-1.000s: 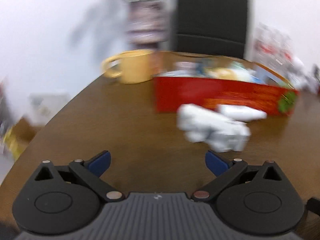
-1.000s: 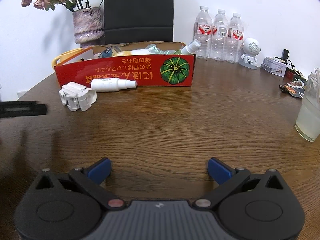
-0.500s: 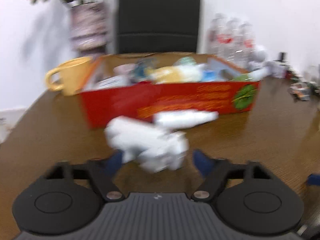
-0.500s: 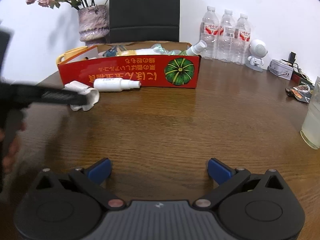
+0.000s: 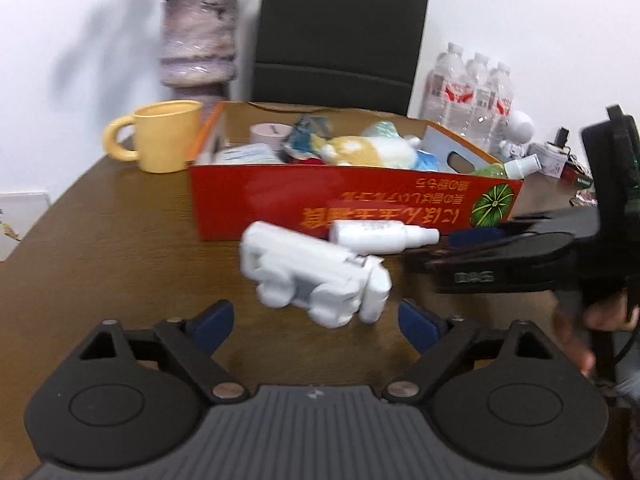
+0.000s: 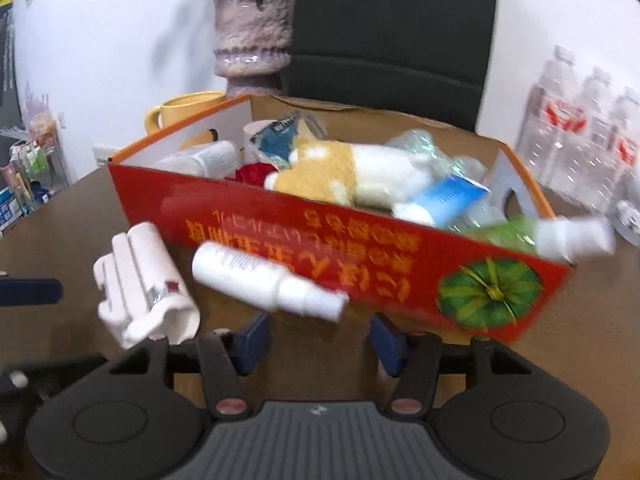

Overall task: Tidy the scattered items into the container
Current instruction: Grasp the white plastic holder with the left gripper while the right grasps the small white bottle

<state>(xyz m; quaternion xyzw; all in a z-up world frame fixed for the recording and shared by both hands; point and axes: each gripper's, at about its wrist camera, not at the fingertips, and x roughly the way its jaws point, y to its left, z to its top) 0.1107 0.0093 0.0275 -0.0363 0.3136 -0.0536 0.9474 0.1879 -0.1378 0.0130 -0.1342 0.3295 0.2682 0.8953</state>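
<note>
The left black plastic claw [image 5: 314,316] has two blue pads on angular black fingers [image 5: 212,322], each hinged on a silvery round screw beside a large black disc housing, with a grey ribbed body between. The right black plastic claw [image 6: 318,336] is built alike, blue-padded, and a thin black cable hangs under its handle.

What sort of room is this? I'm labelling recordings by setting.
Probably an office or meeting room: a wooden table with a black office chair behind it, water bottles along the wall, and a vase of flowers.
</note>
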